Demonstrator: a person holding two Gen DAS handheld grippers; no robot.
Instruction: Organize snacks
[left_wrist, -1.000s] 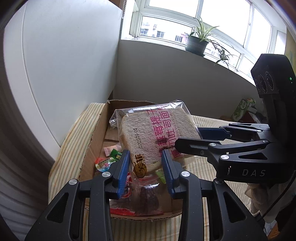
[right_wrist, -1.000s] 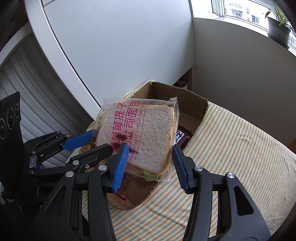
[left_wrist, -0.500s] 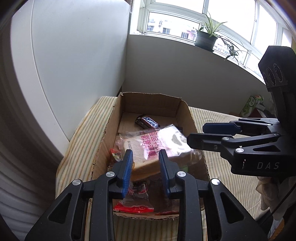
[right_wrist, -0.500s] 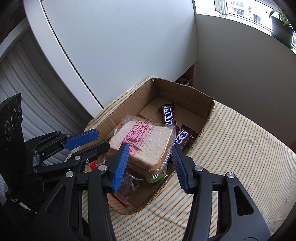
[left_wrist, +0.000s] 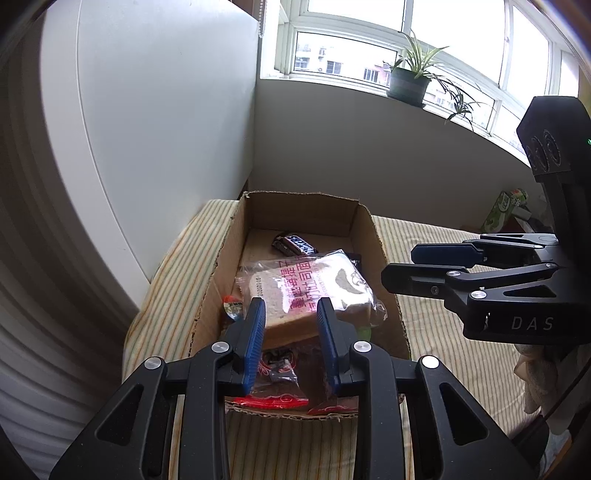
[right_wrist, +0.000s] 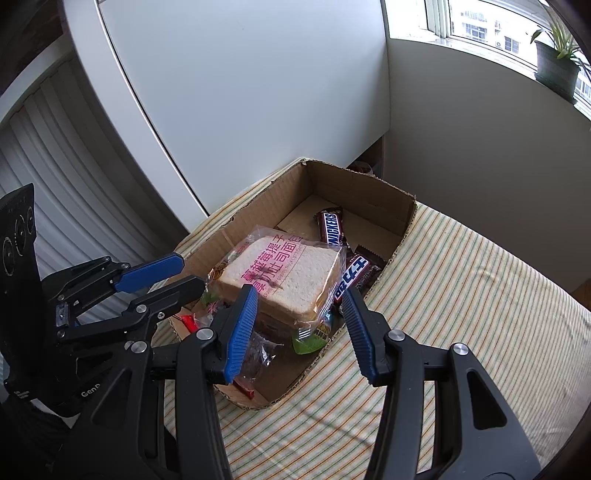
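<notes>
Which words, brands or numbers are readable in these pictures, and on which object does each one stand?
"SNICKERS": chocolate bar at the far end of the cardboard box.
"DAS": body of the right tongs.
"GenD", cut off: body of the left tongs.
Bread bag: large pink Chinese characters; its small English line and date stamp are too small to read.

A striped cloth (right_wrist: 461, 295) covers the surface in a corner of pale walls (left_wrist: 351, 147). Daylight comes through a wide window (left_wrist: 369, 48), where a potted plant (left_wrist: 408, 83) sits on the sill. Ribbed white panelling (right_wrist: 74, 177) runs along the left side.
</notes>
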